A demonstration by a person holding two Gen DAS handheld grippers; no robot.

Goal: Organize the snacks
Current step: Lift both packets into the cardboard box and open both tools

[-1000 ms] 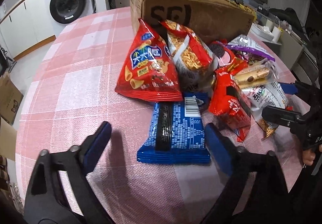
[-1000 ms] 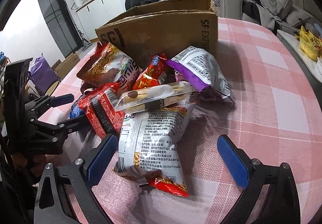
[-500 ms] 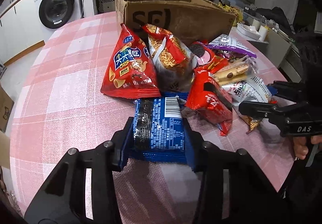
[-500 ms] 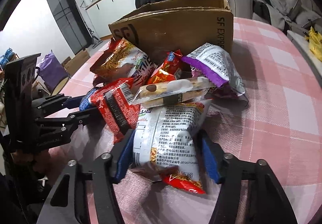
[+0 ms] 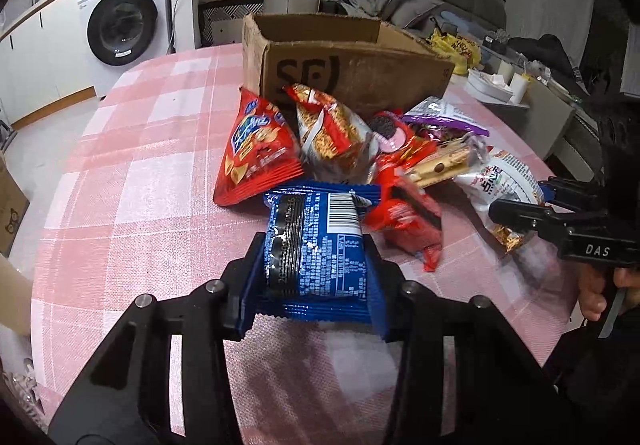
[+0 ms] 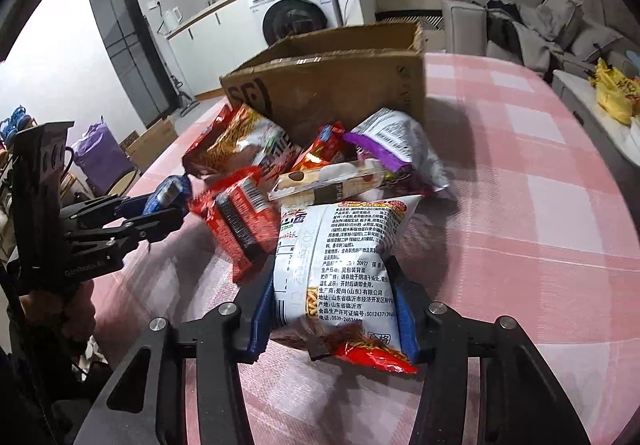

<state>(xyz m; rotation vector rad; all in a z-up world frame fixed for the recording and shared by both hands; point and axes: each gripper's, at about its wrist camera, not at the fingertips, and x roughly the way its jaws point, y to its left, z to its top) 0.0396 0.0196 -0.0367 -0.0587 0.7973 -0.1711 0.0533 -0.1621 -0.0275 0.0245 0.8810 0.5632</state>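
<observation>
1. Blue cookie packet is clamped between the jaws of the left gripper, at the near edge of the snack pile. The grip is only on its lower half, so the slippery film could slide out on the way to the cardboard box.
2. The right gripper has its jaws closing on the white chip bag — the pads already press its sides. An air-filled bag may squeeze out or burst.
3. The red packet seems to lean on both held packs; the blur makes this uncertain. Lifting could drag it off the checked tablecloth.
4. The two grippers are near — they may collide at the box.
</observation>
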